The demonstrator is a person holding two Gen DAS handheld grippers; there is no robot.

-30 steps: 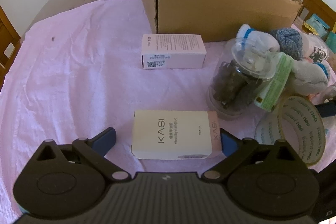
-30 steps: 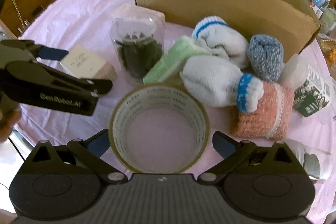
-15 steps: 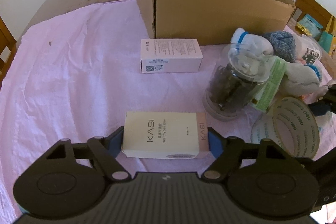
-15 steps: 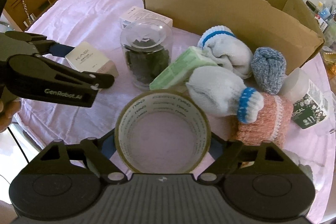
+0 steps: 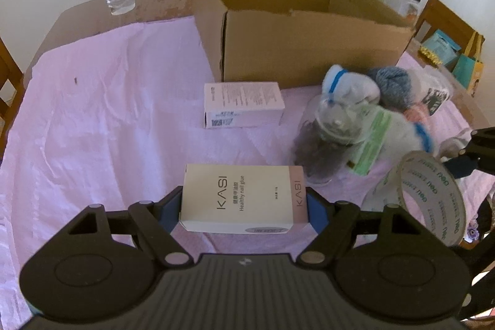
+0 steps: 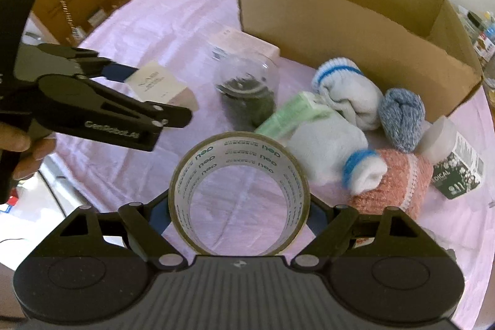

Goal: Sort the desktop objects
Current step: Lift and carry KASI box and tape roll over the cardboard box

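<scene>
Both hands are loaded, so this looks like the lift-and-carry part of the sort. The left gripper (image 5: 244, 206) is clamped on the KASI box (image 5: 241, 201), blue pads pressing its two short ends, low centre in the left wrist view. The box looks clear of the pink cloth (image 5: 92, 119), though I can't be sure how clear. The right gripper (image 6: 238, 214) has the tape roll (image 6: 238, 197) pinched across its outer rim, hole facing the camera, bottom centre in the right wrist view.

The cardboard box (image 5: 297, 42) sits open in the upper middle of both views and seems the obvious drop spot (my guess, the task doesn't name one).

Next move as I see it: bring both items up over the near wall of the cardboard box, then let go inside. Watch out for the clutter in between. The clear jar (image 6: 247, 88), green packet (image 6: 290, 110) and rolled socks (image 6: 346, 88) lie right of centre, between the tape and the cardboard box, so the tape needs height before it travels. A second small carton (image 5: 243, 104) lies just ahead of the KASI box, close to the cardboard wall.
</scene>
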